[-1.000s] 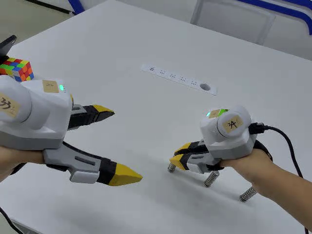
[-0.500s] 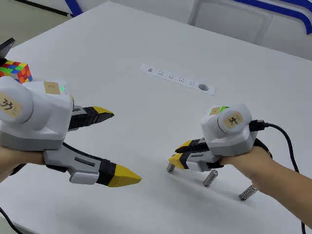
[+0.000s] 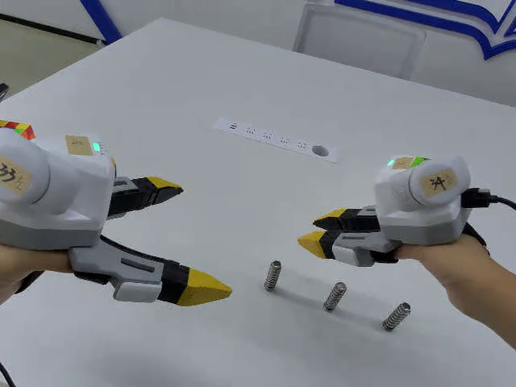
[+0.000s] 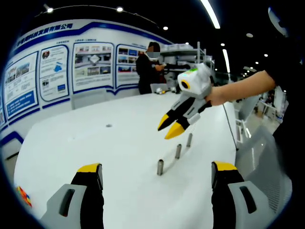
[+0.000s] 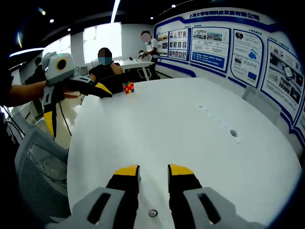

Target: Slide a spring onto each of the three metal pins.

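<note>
Three coil springs stand upright in a row on the white table [image 3: 242, 89]: the left spring [image 3: 273, 275], the middle one [image 3: 334, 296] and the right one [image 3: 396, 316]. The pins inside them are hidden. They also appear as three small posts [image 4: 178, 150] in the left gripper view. My right gripper [image 3: 318, 230] hovers above and to the right of the left spring, jaws a little apart and holding nothing. My left gripper [image 3: 187, 238] stands wide open to the left of the row. The right gripper view looks past its own fingertips [image 5: 127, 170] at a round spring top [image 5: 152, 213].
A flush power strip [image 3: 274, 139] runs across the table's middle, with a round hole beside it. A colourful cube [image 3: 16, 127] sits at the left edge, also seen as a cube [image 5: 127, 87]. A chair [image 3: 359, 40] stands behind the table. People stand in the background.
My right gripper has lifted up and to the right, away from the left spring where its tips were. The left gripper has hardly moved. The head camera has shifted.
</note>
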A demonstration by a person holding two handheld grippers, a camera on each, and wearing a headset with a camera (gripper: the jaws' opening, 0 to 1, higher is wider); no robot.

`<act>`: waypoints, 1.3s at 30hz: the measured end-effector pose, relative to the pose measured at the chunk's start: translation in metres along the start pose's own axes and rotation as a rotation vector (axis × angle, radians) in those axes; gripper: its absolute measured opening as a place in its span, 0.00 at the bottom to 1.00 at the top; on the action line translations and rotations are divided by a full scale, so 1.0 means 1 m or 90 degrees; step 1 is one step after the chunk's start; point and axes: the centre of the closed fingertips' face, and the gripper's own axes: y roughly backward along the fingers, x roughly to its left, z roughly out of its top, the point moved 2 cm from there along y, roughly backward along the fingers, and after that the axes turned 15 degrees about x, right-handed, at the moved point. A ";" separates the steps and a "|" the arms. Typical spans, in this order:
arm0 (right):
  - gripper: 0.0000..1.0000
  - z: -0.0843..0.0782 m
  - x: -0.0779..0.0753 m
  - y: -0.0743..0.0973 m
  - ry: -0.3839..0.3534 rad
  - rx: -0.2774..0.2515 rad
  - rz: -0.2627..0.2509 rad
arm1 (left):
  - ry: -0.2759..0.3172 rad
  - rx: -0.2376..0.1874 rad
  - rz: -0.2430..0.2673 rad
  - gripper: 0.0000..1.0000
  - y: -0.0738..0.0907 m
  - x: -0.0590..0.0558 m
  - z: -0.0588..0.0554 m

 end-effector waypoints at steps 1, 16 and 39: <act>0.25 -0.001 -0.001 0.005 -0.007 -0.005 0.001 | 0.000 -0.002 0.000 0.96 0.000 0.000 0.002; 0.33 -0.064 -0.012 0.090 -0.075 -0.094 -0.058 | -0.020 0.005 -0.001 0.98 -0.004 -0.003 0.019; 0.72 -0.122 0.001 0.158 -0.080 -0.129 -0.103 | -0.044 0.041 -0.033 1.00 -0.010 -0.031 0.021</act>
